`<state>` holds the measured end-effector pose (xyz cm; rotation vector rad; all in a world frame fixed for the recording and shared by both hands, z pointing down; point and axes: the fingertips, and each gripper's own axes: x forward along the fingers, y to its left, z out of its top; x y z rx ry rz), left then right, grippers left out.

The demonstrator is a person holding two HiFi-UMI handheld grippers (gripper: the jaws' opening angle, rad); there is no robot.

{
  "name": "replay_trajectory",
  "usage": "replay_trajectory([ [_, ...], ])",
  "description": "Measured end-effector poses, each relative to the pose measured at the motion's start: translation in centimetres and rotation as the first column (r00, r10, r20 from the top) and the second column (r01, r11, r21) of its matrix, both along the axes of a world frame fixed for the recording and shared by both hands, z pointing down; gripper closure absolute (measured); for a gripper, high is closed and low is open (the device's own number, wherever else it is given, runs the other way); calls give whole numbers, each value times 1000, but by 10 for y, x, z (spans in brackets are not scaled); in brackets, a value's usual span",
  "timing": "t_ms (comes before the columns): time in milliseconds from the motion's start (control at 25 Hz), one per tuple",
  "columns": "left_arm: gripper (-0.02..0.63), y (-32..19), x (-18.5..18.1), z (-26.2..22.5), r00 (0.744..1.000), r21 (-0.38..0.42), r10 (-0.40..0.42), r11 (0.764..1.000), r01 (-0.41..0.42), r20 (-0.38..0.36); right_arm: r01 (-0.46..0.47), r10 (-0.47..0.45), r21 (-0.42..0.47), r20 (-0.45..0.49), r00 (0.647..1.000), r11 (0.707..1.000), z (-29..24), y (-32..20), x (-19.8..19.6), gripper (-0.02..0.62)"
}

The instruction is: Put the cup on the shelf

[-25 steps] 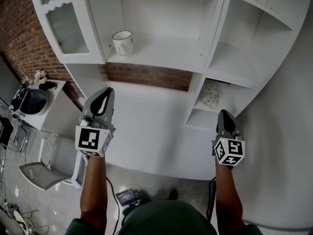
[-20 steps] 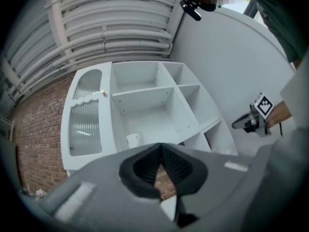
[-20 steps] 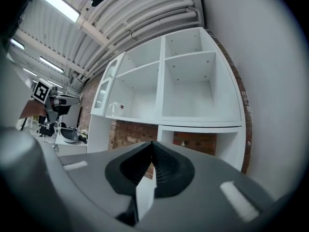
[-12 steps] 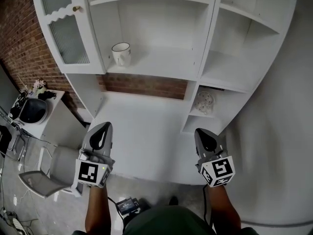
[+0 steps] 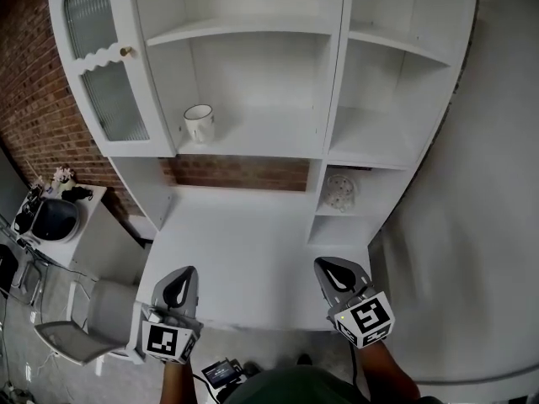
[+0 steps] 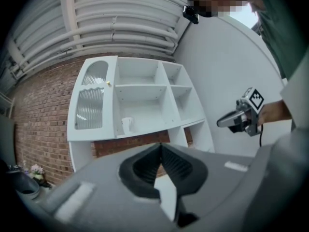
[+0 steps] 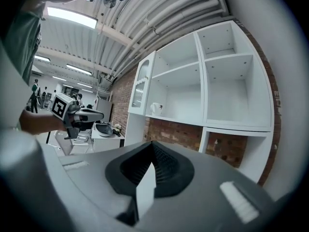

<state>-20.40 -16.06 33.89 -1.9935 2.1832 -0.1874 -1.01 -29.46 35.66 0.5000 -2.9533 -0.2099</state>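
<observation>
Left gripper (image 5: 182,273): jaws pressed together, nothing between them. Right gripper (image 5: 325,264): the same, closed and empty. We hold both roughly level and well apart, over the front edge of the white counter (image 5: 244,234), tips toward the cabinet (image 5: 335,74). From that edge the counter runs as an open white surface back to the brick strip (image 5: 244,173) under the shelves. The cup (image 5: 199,123) stands upright on the shelf (image 5: 269,137) of the wide bay. It sits toward the bay's left end, set back from the front lip and near the left side wall. We note free height above it up to the next board. A ribbed-glass door (image 5: 101,74) with a brass knob (image 5: 126,51) sits just left of that bay. On the right a divider separates off narrower bays, and a small patterned dish (image 5: 339,190) sits in the low cubby. A chair (image 5: 80,331) and a side table (image 5: 72,225) stand left of the counter. A plain white wall (image 5: 488,225) lies close on the right.
</observation>
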Motion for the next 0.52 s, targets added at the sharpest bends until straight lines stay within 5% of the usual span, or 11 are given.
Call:
replay_trajectory([
  [520, 604, 23, -5, -2, 1000, -6, -8, 1000, 8, -12, -16, 16, 6, -10, 1000, 1000, -7, 16, 5, 591],
])
